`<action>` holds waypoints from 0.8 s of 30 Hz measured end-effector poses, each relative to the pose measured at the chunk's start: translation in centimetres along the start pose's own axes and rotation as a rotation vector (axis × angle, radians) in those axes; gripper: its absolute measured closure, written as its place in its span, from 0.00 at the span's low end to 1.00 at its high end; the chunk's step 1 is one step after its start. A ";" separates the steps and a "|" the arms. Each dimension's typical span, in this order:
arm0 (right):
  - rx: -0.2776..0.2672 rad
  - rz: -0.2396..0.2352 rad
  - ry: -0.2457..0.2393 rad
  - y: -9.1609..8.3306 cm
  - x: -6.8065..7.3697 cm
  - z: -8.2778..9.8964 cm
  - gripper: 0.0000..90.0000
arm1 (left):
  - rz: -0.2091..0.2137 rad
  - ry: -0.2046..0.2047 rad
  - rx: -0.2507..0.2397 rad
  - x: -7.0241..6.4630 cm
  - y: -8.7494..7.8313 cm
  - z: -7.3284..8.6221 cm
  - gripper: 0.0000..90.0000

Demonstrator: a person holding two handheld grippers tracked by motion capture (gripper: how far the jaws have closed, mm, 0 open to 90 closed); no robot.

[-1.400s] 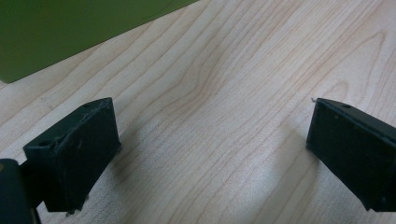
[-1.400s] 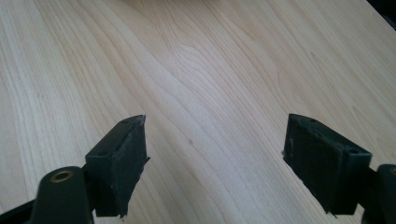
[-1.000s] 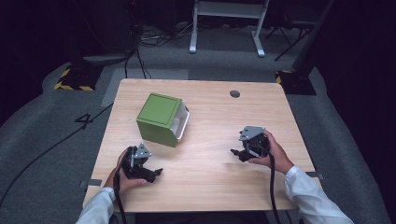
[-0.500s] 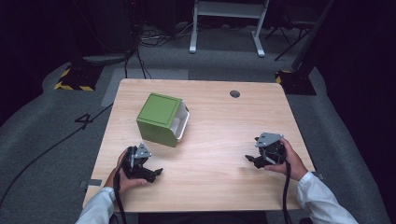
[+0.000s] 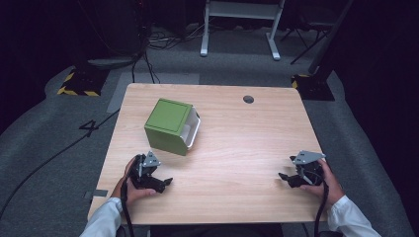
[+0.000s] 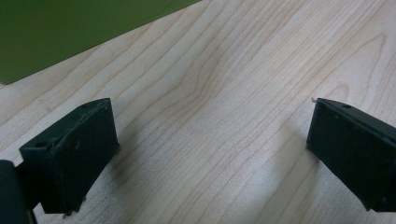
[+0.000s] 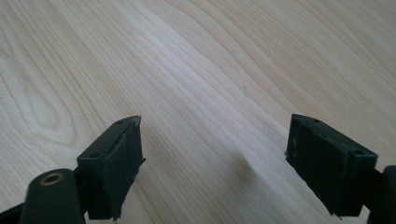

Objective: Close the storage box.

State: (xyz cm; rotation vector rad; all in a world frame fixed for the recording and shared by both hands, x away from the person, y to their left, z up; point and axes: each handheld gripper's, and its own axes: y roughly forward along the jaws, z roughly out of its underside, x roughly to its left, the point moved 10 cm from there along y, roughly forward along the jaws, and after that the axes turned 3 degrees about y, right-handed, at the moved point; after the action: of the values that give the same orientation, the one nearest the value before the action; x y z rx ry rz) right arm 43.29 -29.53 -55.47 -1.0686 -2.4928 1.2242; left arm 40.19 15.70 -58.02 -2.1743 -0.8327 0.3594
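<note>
Drawn back since a second ago, the right claw (image 5: 285, 177) now rests near the desk's (image 5: 247, 143) right front corner, jaws apart over bare wood. Left claw (image 5: 167, 183) sits near the left front corner, jaws apart. Green box (image 5: 169, 126) lies tipped toward the left edge, white interior facing right, contents unclear.

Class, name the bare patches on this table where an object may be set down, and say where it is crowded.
Bare wood lies between the left gripper and right gripper, and from the green box rightward past the round hole. Crowded: the table's left side, box above left gripper.
</note>
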 end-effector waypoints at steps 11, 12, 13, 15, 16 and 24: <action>-0.102 -0.003 0.167 -0.8 -1.8 3.4 0.21 | 0.003 0.001 -0.001 0.0 0.0 0.0 0.02; -0.114 -0.002 0.192 -1.0 -2.1 3.8 0.20 | 0.003 0.001 0.000 0.0 0.0 0.0 0.02; -0.114 -0.002 0.192 -1.0 -2.1 3.8 0.20 | 0.003 0.001 -0.001 0.0 0.0 0.0 0.02; -0.107 -0.009 0.224 -1.2 -2.3 4.4 0.18 | 0.004 0.001 -0.001 0.0 0.0 0.0 0.02; -0.105 -0.015 0.234 -1.2 -2.4 4.5 0.18 | 0.004 0.001 -0.001 0.0 0.0 0.0 0.02; -0.100 -0.020 0.244 -1.3 -2.5 4.6 0.18 | 0.004 0.002 -0.001 0.0 0.0 0.0 0.02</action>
State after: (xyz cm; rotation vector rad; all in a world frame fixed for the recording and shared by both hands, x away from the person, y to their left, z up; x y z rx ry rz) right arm 42.45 -34.58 -57.14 -1.1378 -2.3911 0.9105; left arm 40.20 15.68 -58.02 -2.1770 -0.8281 0.3584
